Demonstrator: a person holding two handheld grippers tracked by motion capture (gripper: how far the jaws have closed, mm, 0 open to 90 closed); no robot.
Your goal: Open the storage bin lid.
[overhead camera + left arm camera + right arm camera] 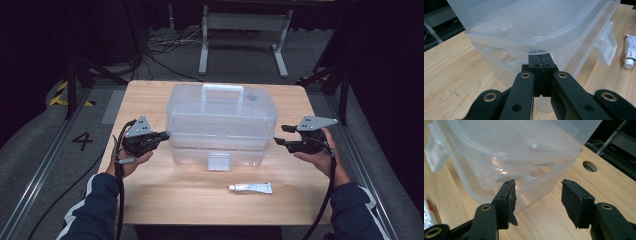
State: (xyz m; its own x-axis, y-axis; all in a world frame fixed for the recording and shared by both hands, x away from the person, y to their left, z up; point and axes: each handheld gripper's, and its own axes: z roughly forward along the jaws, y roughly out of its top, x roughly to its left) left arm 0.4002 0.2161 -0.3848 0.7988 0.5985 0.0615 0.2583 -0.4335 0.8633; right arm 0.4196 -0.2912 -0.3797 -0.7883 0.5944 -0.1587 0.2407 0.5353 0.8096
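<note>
A clear plastic storage box (222, 117) with a lid, a white top handle (223, 90) and a front latch (219, 161) stands in the middle of the wooden table (165, 195). My left gripper (165, 135) is shut, and its tips (540, 60) touch the box's (524, 22) left end just under the lid's rim. My right gripper (280, 135) is open at the box's right end. Its jaws (540, 195) stand wide apart, a little short of the box's (511, 150) wall, with nothing between them. A white tube (251, 188) lies in front of the box.
The tube (630, 50) lies near the latch (607, 48), on the person's side. A round hole (589, 166) is cut in the tabletop by the box's right end. Beyond the table are a white stand (245, 22), floor cables (165, 45) and a painted 4 (82, 141).
</note>
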